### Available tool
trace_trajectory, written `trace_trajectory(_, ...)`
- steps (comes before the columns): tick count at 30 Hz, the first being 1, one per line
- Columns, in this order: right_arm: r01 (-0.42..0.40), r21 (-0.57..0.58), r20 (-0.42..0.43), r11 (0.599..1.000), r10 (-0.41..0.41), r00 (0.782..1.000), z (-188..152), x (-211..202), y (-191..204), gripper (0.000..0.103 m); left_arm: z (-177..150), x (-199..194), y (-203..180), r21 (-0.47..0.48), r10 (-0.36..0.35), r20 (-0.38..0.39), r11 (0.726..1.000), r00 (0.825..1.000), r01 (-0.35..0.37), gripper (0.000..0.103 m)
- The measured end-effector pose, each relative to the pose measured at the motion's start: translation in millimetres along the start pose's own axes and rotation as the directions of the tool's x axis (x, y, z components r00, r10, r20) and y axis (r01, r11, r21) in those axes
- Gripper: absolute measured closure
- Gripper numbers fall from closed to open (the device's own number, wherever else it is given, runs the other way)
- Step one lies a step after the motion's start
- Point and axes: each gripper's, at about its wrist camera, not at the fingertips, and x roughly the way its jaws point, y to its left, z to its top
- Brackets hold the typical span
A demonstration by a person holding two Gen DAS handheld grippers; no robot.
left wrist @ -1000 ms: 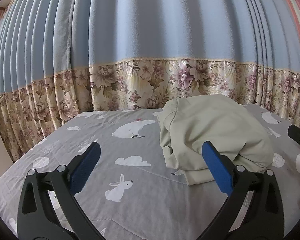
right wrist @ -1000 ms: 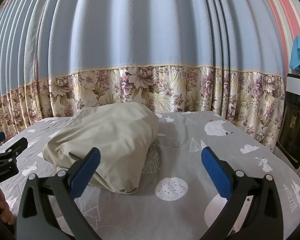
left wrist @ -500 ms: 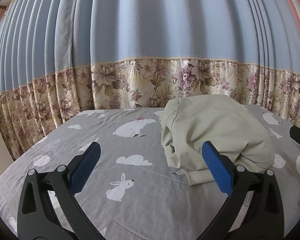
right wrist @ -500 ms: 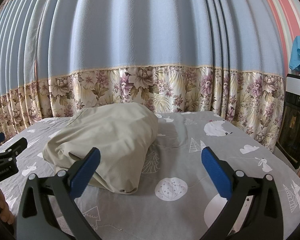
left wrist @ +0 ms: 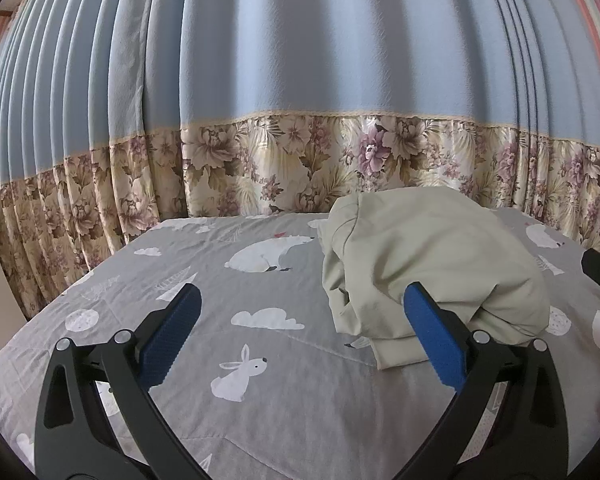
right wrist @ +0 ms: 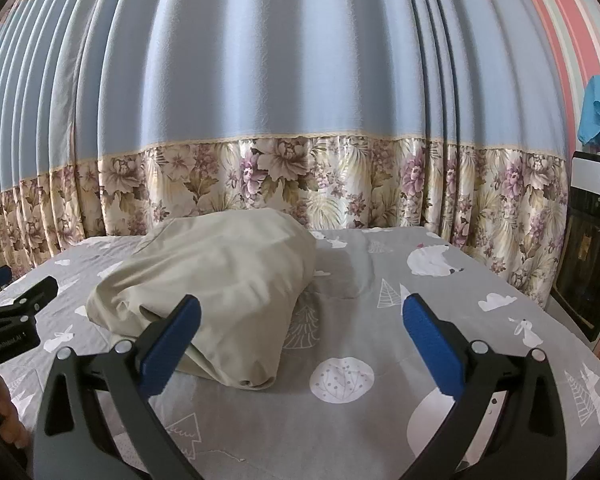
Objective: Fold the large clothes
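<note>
Change since earlier frames: almost none; both views drifted very slightly, garment lying as before.
Garment: pale beige cotton garment, bundled into a thick rounded mound with layered edges showing at its near side; also seen from the right wrist.
Garment position: on grey printed bedsheet with white bears, rabbits and clouds; at about 1 o'clock from the left tongs, at about 11 o'clock from the right tongs.
Left tongs: left gripper spread wide, holding nothing; right blue pad overlapping the mound's near edge in view, contact not clear.
Right tongs: right gripper spread wide, holding nothing; left blue pad in front of the mound's near edge.
Stage: fits either a loosely gathered garment awaiting spreading or a rough finished fold; not settled by these views.
Risk, layers: pinching the near edge likely to catch several layers at once, dragging the whole mound instead of one ply.
Risk, sheet: closing low could snag the bedsheet along with the cloth.
Risk, symmetry: uneven grips between sides could twist the bundle, leaving a lopsided fold.
Risk, edge: mound lying toward the far side near the blue curtain with floral border; pushing could slide it further away.
</note>
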Motion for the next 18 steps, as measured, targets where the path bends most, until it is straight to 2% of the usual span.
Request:
trace_trajectory(12, 0.001, 0.000, 0.003, 1.000, -0.001, 1.000, 0.4, 0.3, 0.2, 0.002, -1.5, -2.0, -2.3, -0.004, -0.002, 0.003, 1.000, 1.000, 0.002, 0.003)
trace_trajectory(18, 0.000, -0.009, 0.000, 1.000, 0.000, 1.000, 0.7, -0.5, 1.8, 0.002, -2.2, -2.5, -0.6, -0.015, -0.027, 0.000, 1.000, 1.000, 0.027, 0.003)
